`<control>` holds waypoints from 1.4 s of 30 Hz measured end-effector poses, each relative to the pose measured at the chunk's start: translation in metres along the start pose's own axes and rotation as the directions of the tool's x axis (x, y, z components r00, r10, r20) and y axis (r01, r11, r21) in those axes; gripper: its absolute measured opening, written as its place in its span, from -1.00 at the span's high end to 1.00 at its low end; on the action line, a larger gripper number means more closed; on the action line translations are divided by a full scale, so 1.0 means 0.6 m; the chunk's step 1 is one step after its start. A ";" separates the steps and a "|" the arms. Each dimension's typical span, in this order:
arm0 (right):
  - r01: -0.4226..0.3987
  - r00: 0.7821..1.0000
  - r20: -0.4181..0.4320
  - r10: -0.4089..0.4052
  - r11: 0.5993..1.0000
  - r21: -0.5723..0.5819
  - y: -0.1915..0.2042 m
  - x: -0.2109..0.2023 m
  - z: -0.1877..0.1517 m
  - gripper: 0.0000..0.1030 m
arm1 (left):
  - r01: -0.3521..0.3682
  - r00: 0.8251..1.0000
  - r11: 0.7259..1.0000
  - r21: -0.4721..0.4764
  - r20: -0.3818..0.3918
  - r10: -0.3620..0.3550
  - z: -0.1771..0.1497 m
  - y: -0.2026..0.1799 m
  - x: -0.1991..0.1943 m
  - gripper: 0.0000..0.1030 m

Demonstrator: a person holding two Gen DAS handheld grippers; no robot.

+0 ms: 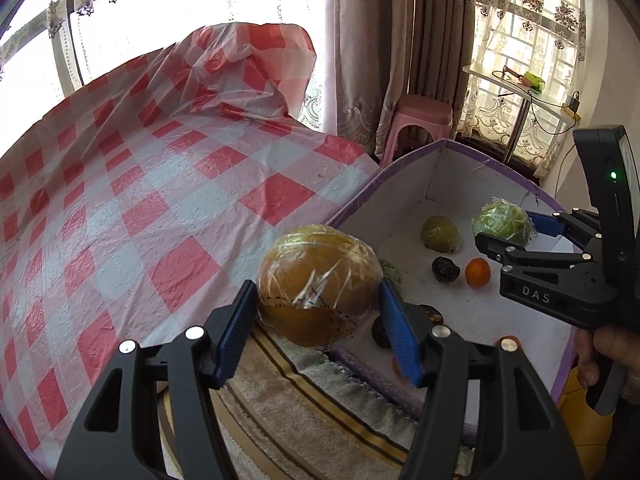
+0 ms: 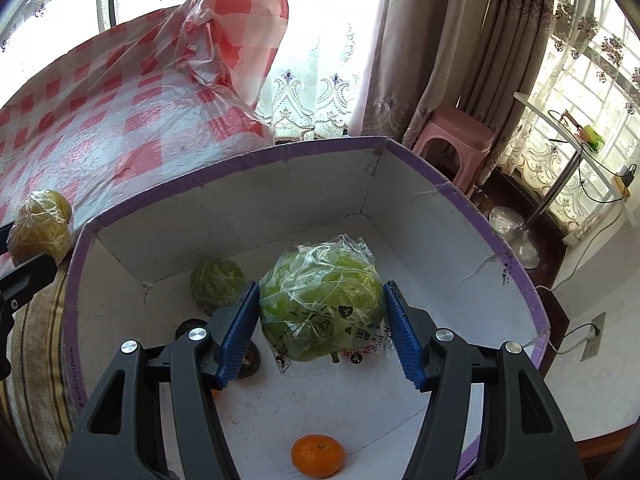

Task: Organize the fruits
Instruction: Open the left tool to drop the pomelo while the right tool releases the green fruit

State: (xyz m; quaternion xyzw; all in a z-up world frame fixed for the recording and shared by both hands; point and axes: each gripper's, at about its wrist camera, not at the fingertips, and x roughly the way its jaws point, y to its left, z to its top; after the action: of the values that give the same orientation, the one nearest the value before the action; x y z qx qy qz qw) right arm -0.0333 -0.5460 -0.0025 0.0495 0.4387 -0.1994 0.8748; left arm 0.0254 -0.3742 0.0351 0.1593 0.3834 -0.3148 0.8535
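My left gripper point(image 1: 318, 304) is shut on a yellow-brown round fruit wrapped in plastic film point(image 1: 318, 284), held above the near rim of a white box with purple edges point(image 1: 400, 168). My right gripper point(image 2: 320, 316) is shut on a green fruit in a clear plastic bag point(image 2: 320, 304), held inside the box point(image 2: 280, 156); it also shows in the left wrist view point(image 1: 502, 220). In the box lie a green wrinkled fruit point(image 2: 217, 284), a small orange point(image 2: 318, 455) and dark fruits point(image 1: 445, 269). The left gripper's fruit also shows at the left of the right wrist view point(image 2: 40, 224).
A red and white checked plastic cloth point(image 1: 160, 200) covers the surface left of the box, bunched up at the far end. A striped towel point(image 1: 312, 408) lies under the box's near side. A pink stool point(image 1: 420, 116) and a small glass table point(image 1: 516, 84) stand by the curtains.
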 end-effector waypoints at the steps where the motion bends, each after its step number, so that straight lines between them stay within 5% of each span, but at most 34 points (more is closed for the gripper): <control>1: 0.016 1.000 -0.004 -0.016 1.000 0.004 -0.009 0.003 0.000 -0.18 | 0.012 1.000 1.000 0.010 -0.006 -0.012 0.002 -0.008 0.005 -0.20; 8: 0.103 0.992 -0.072 -0.105 0.994 -0.042 -0.047 0.039 -0.004 -0.18 | 0.107 0.991 0.987 0.121 -0.089 -0.096 0.013 -0.081 0.053 -0.20; 18: 0.131 0.983 -0.110 -0.146 0.983 -0.132 -0.041 0.068 -0.008 -0.18 | 0.263 0.941 0.937 0.228 -0.273 -0.198 0.006 -0.163 0.118 -0.20; 25: 0.119 0.974 -0.168 -0.150 0.976 -0.181 -0.027 0.101 -0.016 -0.18 | 0.350 0.895 0.901 0.255 -0.376 -0.241 -0.008 -0.189 0.149 -0.20; 30: 0.119 0.961 -0.216 -0.171 0.965 -0.234 -0.019 0.119 -0.022 -0.18 | 0.433 0.844 0.844 0.317 -0.471 -0.257 -0.026 -0.221 0.165 -0.20; 34: 0.112 0.956 -0.237 -0.174 0.961 -0.253 -0.019 0.125 -0.024 -0.19 | 0.445 0.824 0.839 0.314 -0.511 -0.246 -0.031 -0.226 0.177 -0.20; 42: 0.109 0.939 -0.282 -0.197 0.948 -0.299 -0.012 0.140 -0.025 -0.19 | 0.417 0.815 0.863 0.285 -0.538 -0.216 -0.022 -0.214 0.203 -0.20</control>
State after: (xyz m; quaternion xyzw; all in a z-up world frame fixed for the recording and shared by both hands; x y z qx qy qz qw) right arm -0.0026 -0.5744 -0.0774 -0.0782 0.5958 -0.1936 0.7755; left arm -0.0046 -0.5147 -0.0695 0.3326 0.5367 -0.4747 0.6132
